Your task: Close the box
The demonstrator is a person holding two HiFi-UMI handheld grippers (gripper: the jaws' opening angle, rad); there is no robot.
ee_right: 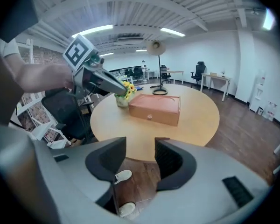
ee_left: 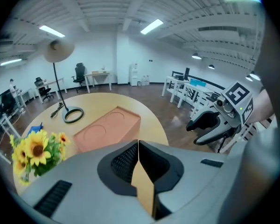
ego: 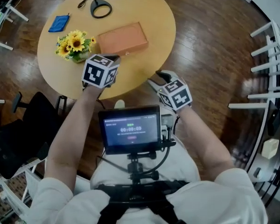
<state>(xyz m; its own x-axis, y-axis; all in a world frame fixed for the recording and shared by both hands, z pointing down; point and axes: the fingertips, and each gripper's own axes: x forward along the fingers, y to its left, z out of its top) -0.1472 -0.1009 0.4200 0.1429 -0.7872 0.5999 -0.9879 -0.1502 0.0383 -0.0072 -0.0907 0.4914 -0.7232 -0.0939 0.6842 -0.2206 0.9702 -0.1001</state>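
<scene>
An orange-brown box (ego: 122,38) lies on the round wooden table (ego: 144,8), its lid flat down, with a small knob on its front face (ee_right: 149,116). My left gripper (ego: 114,59) hovers over the table's near edge, just short of the box, jaws shut with nothing between them (ee_left: 138,146). Off the table's edge, over the floor, my right gripper (ego: 155,76) stands open and empty (ee_right: 140,157). It points toward the box (ee_right: 155,107) from a distance. Each gripper shows in the other's view: the left gripper (ee_right: 113,87) and the right gripper (ee_left: 197,125).
A vase of sunflowers (ego: 74,43) stands left of the box, close to the left gripper. A blue cloth (ego: 59,23) and a black ring lamp base with cable (ego: 101,8) lie farther back. A black chair (ego: 18,125) is at the left, white racks (ego: 270,55) at the right.
</scene>
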